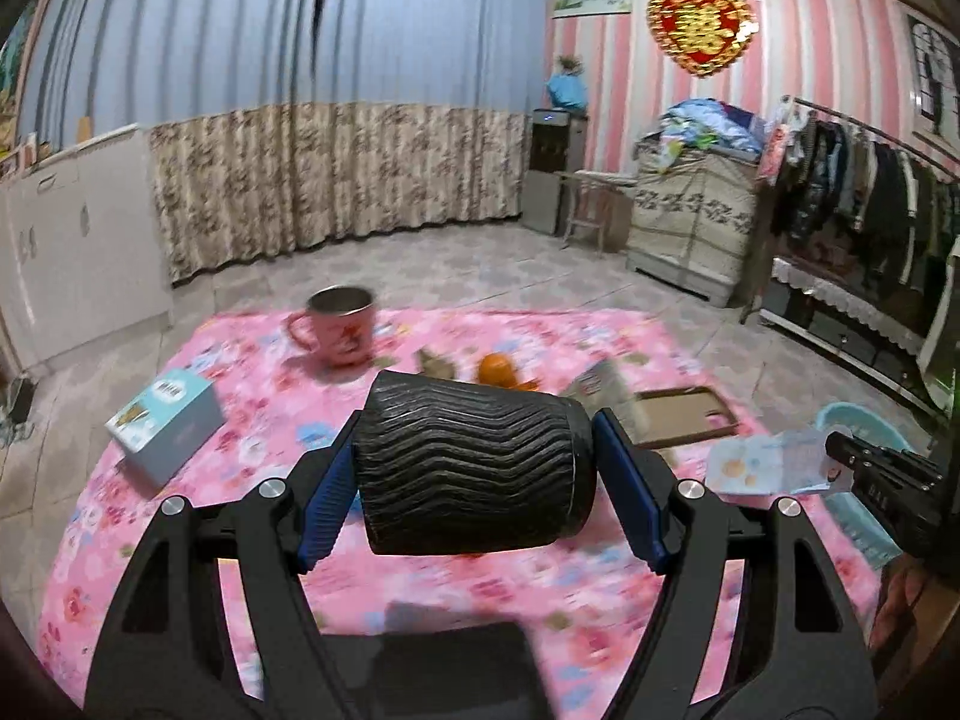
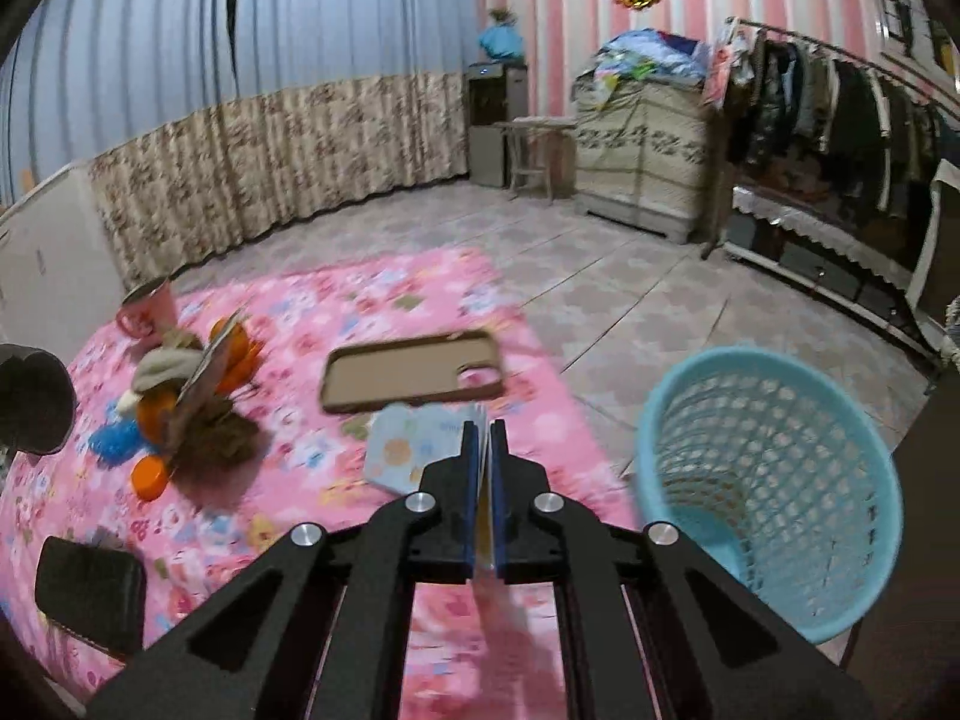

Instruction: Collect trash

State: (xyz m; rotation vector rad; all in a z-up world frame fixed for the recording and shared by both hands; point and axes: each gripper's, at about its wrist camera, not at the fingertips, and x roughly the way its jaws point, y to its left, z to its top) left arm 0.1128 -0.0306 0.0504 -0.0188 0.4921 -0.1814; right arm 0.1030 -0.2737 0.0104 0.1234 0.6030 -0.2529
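Observation:
My left gripper [image 1: 474,468] is shut on a black ribbed cup [image 1: 474,468] and holds it sideways above the pink floral table [image 1: 540,588]. My right gripper [image 2: 485,450] is shut on a thin light-blue packet [image 2: 414,447], held above the table's right part, left of a light-blue mesh basket [image 2: 774,492] standing on the floor. The packet [image 1: 774,462] and basket [image 1: 864,426] also show in the left wrist view. A pile of orange peels, paper and scraps [image 2: 186,396] lies at the table's left.
A pink mug [image 1: 336,330], a light-blue box [image 1: 168,426] and a brown phone case [image 2: 414,369] lie on the table. A black flat object [image 2: 90,594] sits near the front left. Curtains, a cabinet and a clothes rack stand around the tiled floor.

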